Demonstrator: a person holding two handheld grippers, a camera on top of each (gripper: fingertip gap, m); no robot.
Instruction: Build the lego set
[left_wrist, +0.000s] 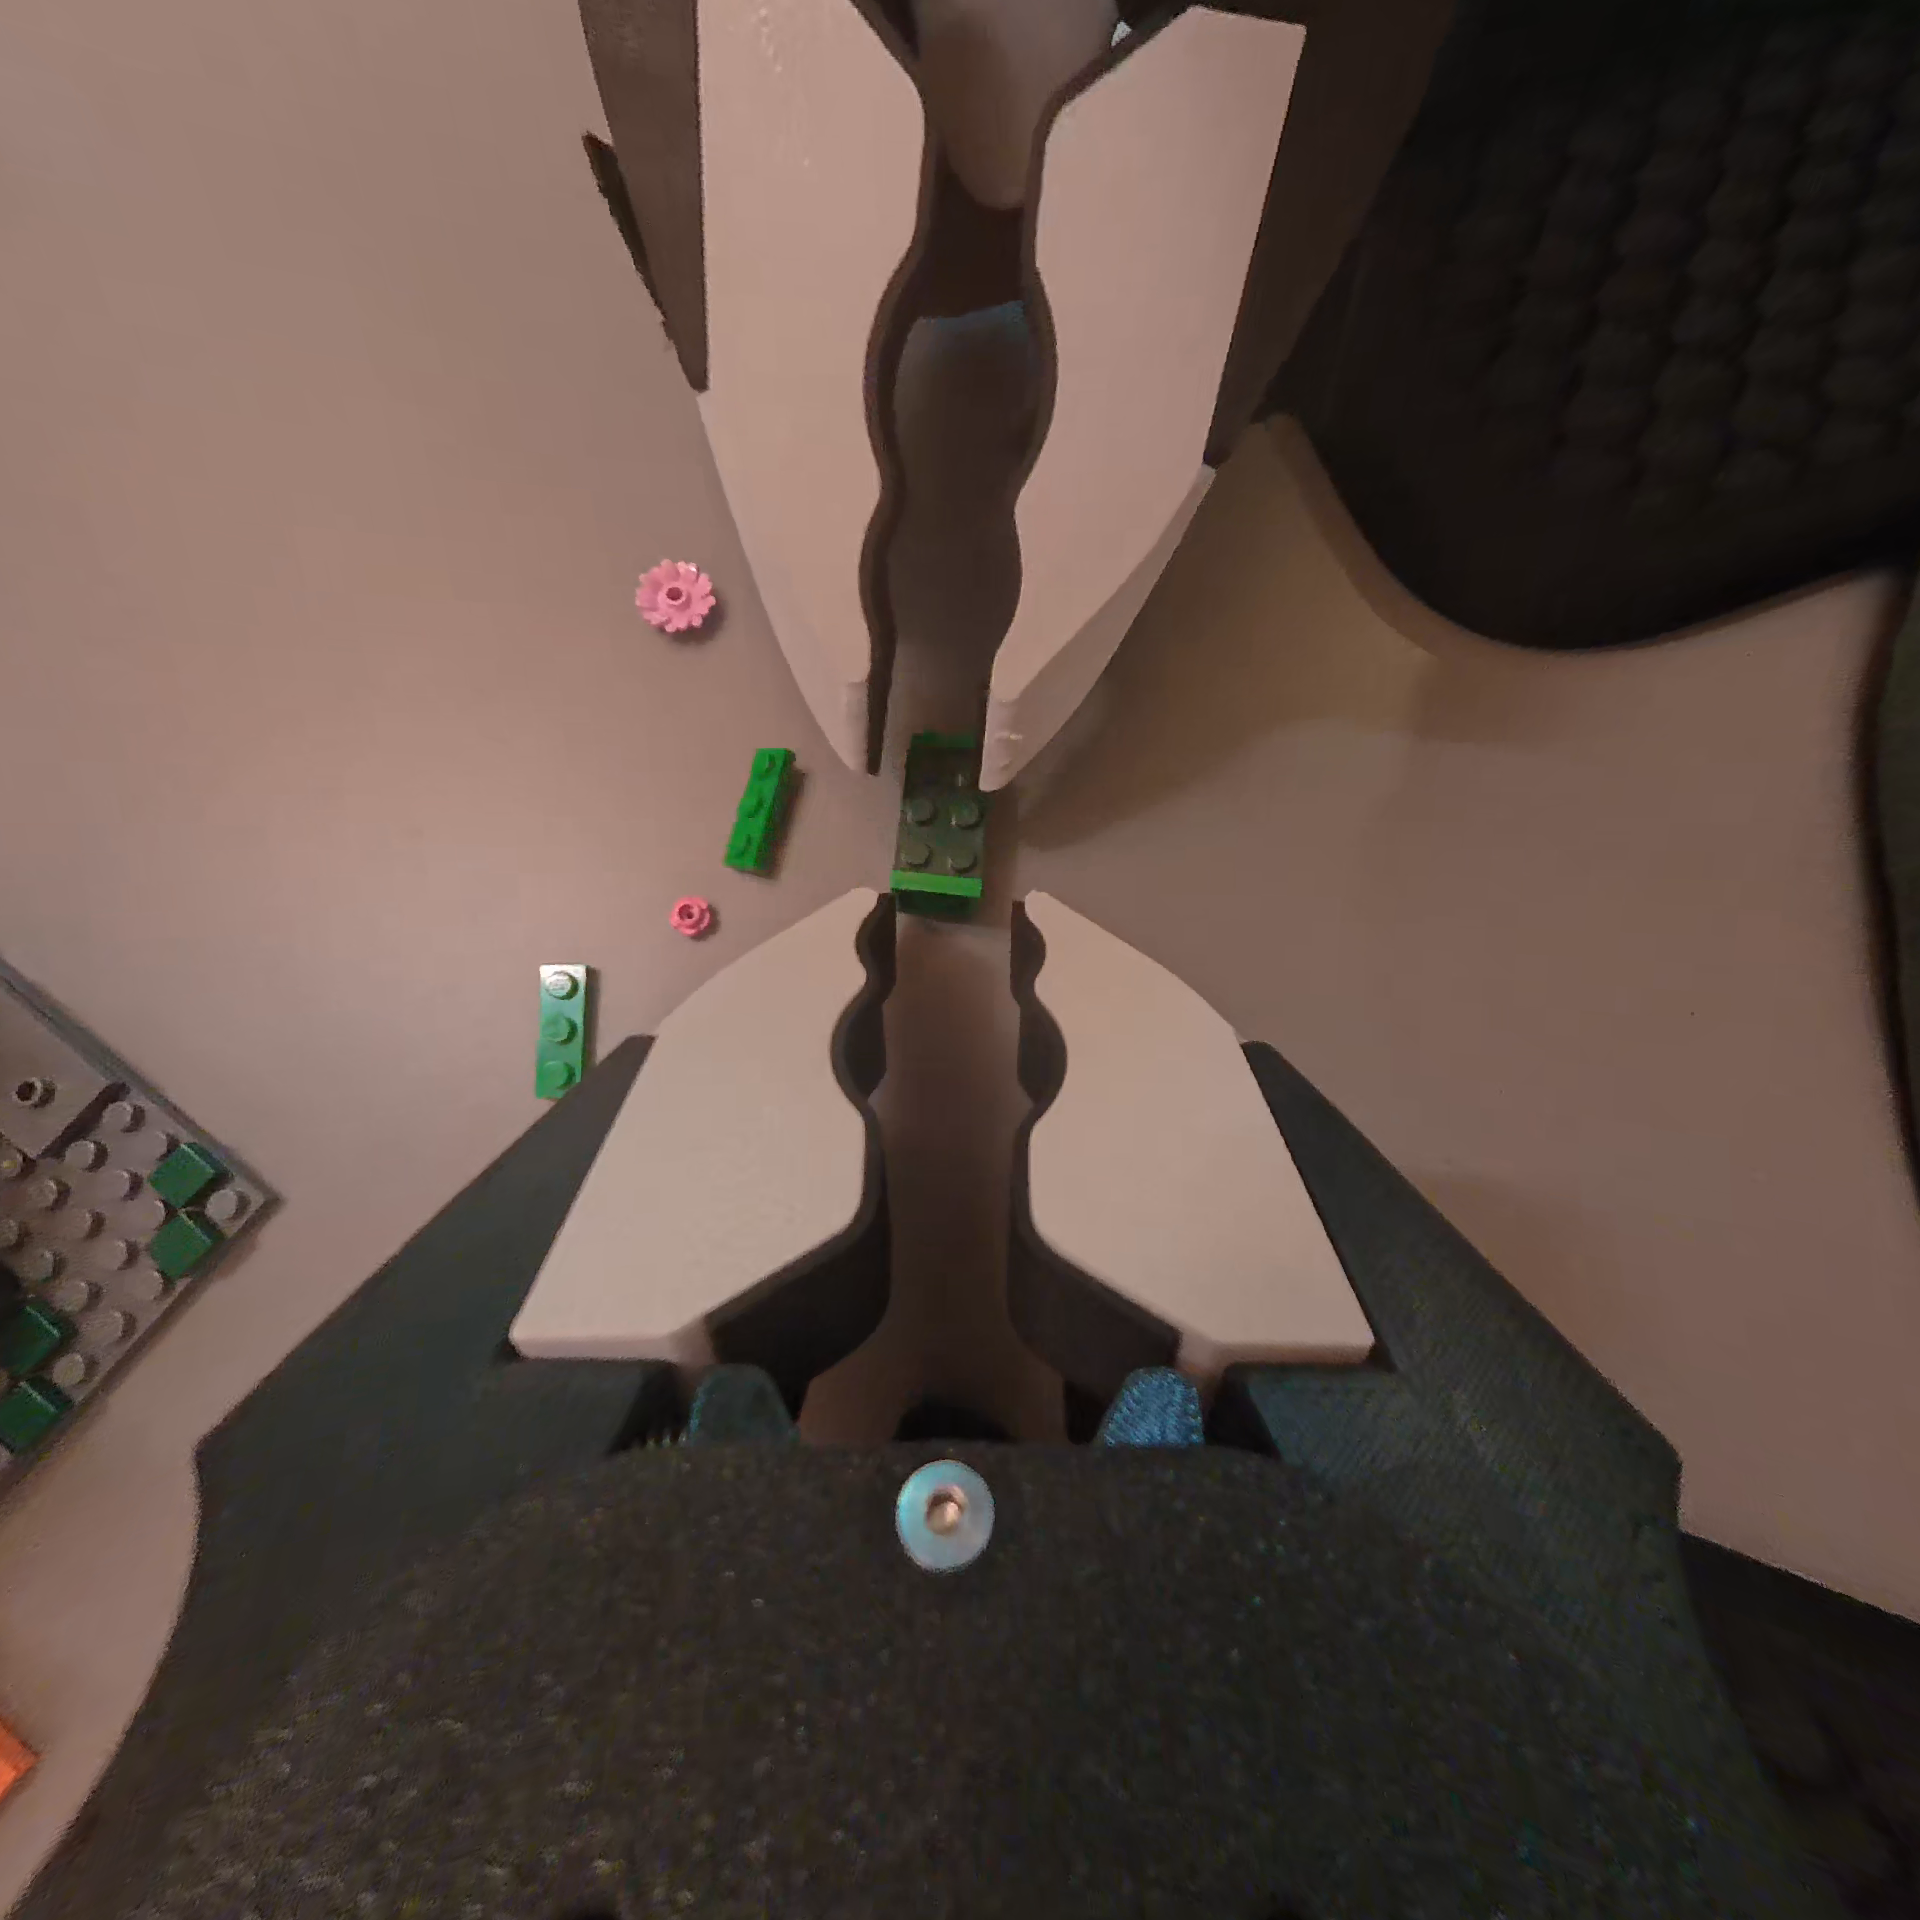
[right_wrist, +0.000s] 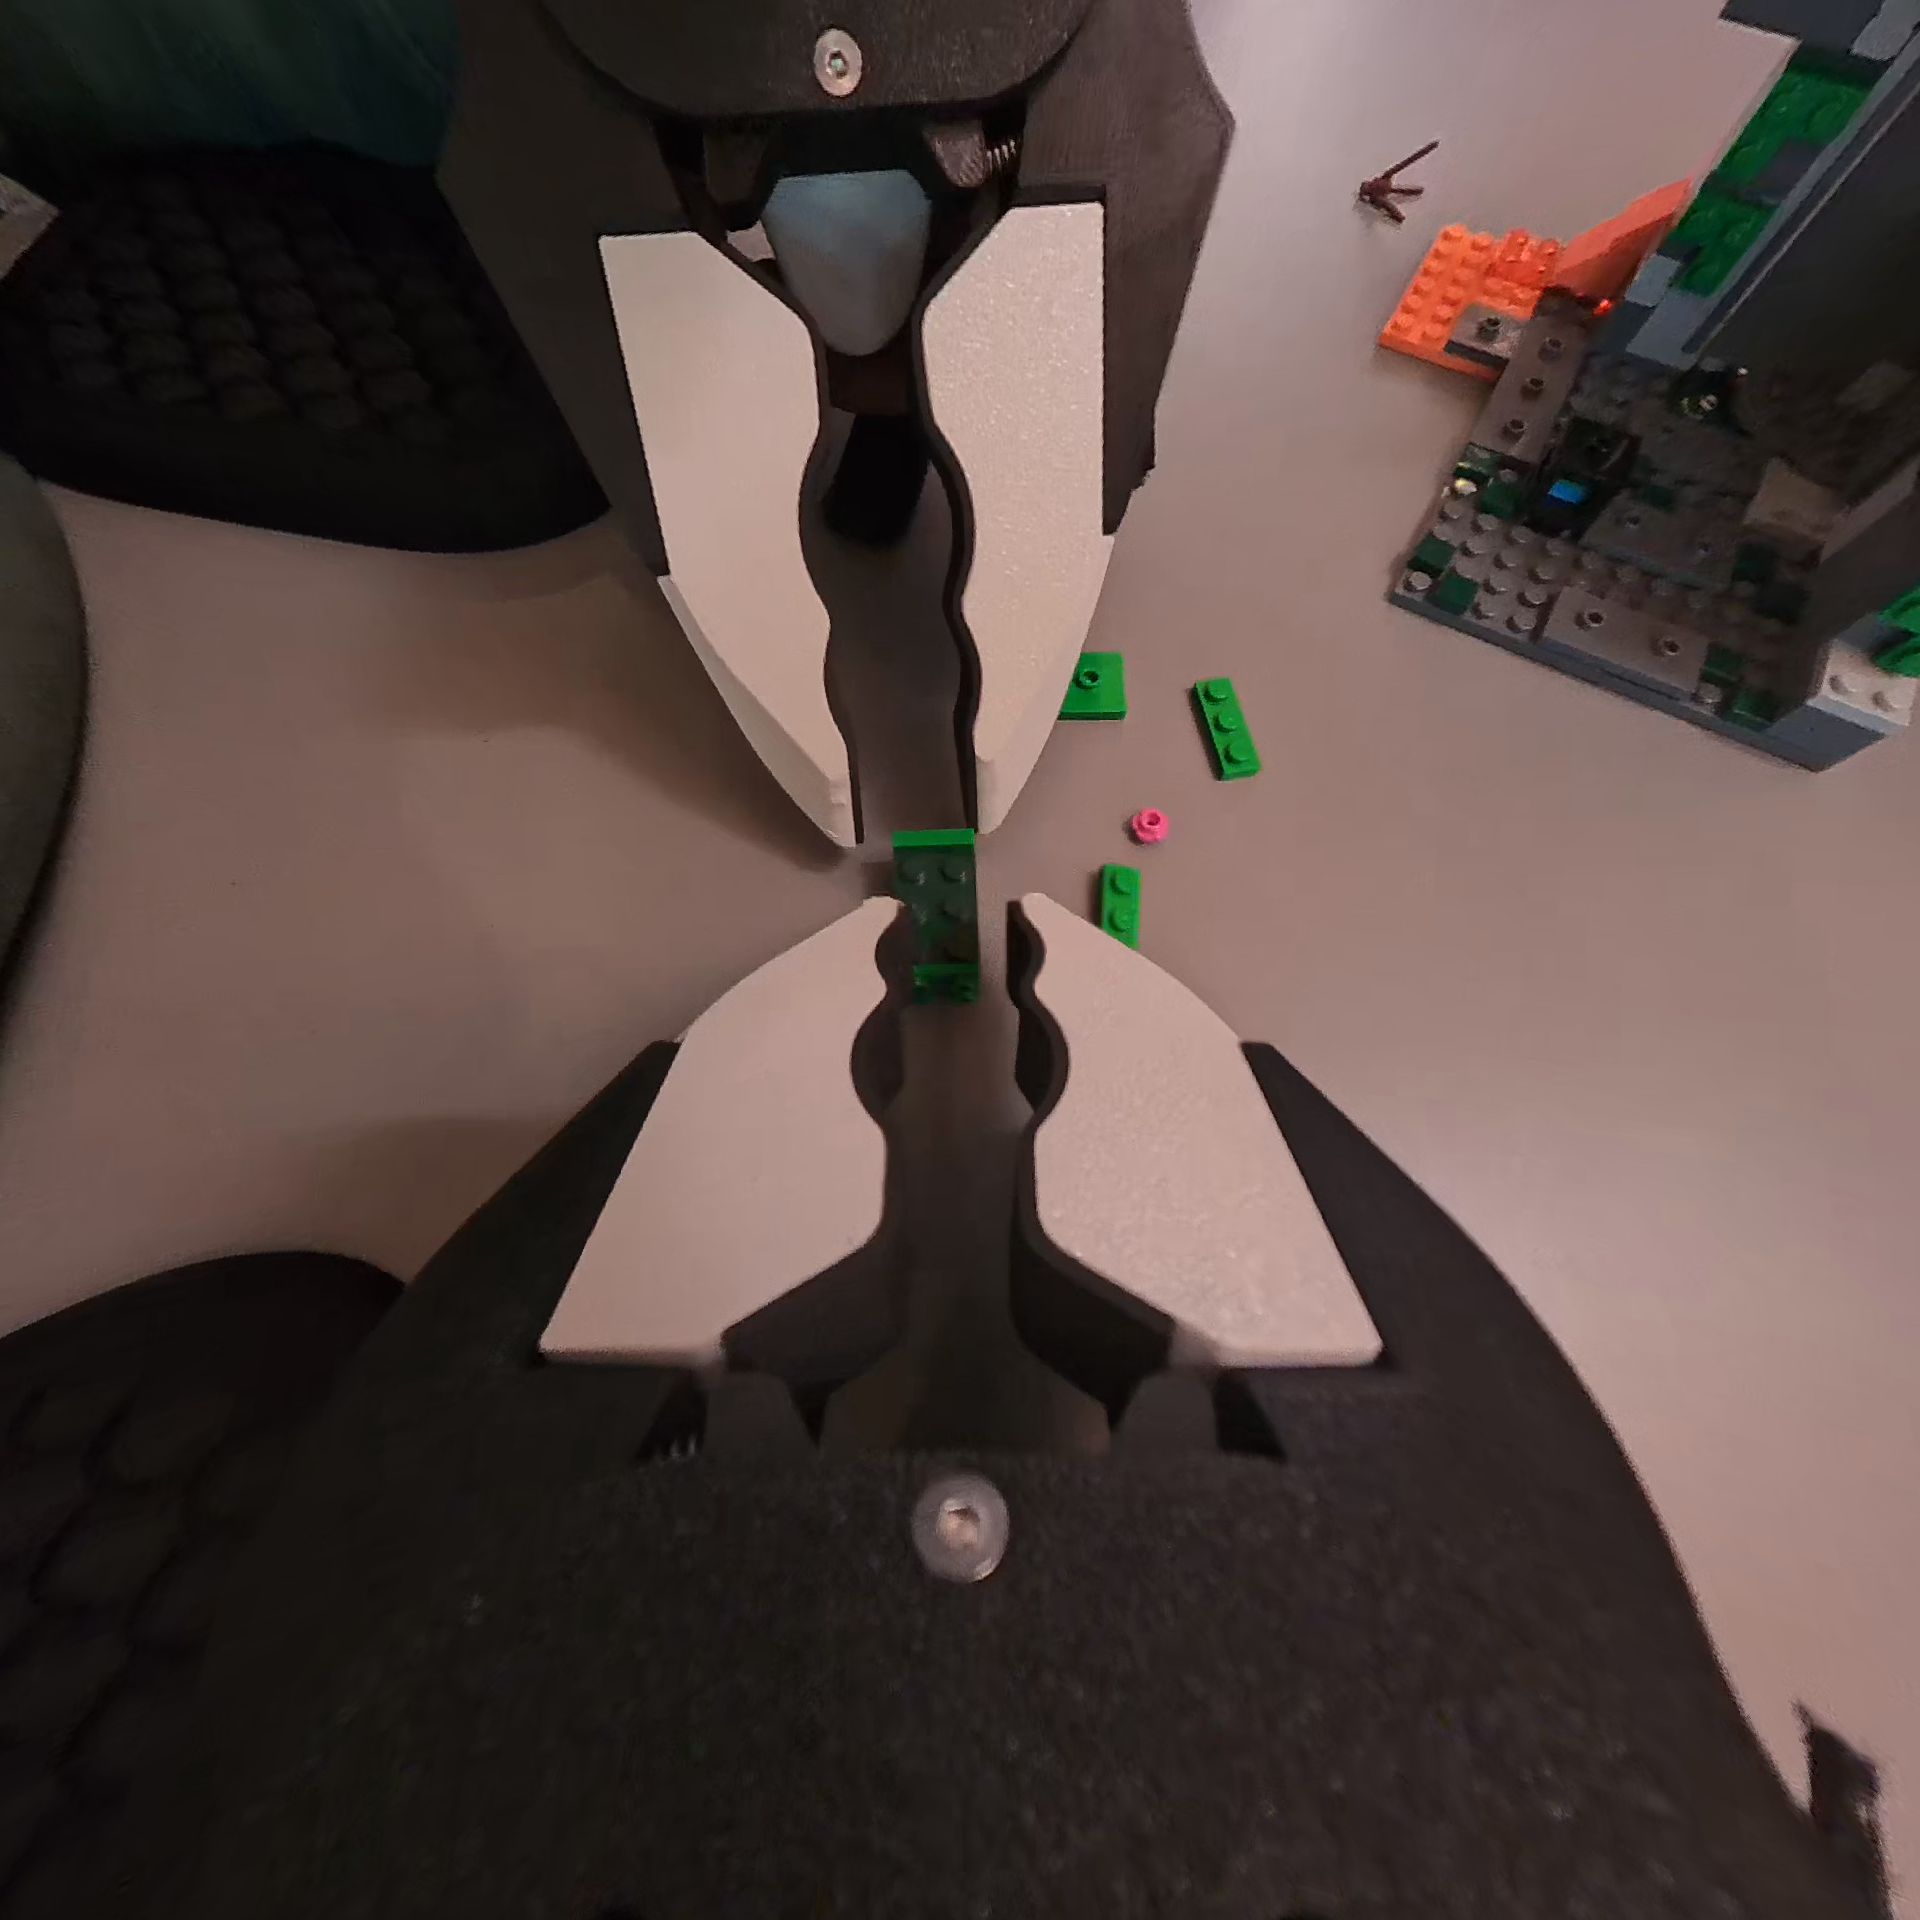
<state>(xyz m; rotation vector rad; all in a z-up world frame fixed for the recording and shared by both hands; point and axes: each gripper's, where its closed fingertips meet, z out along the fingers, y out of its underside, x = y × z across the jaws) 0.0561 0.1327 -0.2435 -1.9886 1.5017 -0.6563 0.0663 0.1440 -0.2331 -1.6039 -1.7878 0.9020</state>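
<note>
Green brick (left_wrist: 940, 821) lies between both spread tools, left tool (left_wrist: 948, 909) and right tool (right_wrist: 954, 906), tips facing.

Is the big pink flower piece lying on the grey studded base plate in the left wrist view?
No. The big pink flower piece lies on the bare table, far from the grey base plate at the left edge.

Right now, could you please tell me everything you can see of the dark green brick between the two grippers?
The dark green brick is glossy plastic, two studs wide and a few long, stacked on a brighter green plate that juts out at one end. It lies flat, studs up, on the pale table. The right gripper straddles one end, the left gripper the other; whether either touches it is unclear.
</note>
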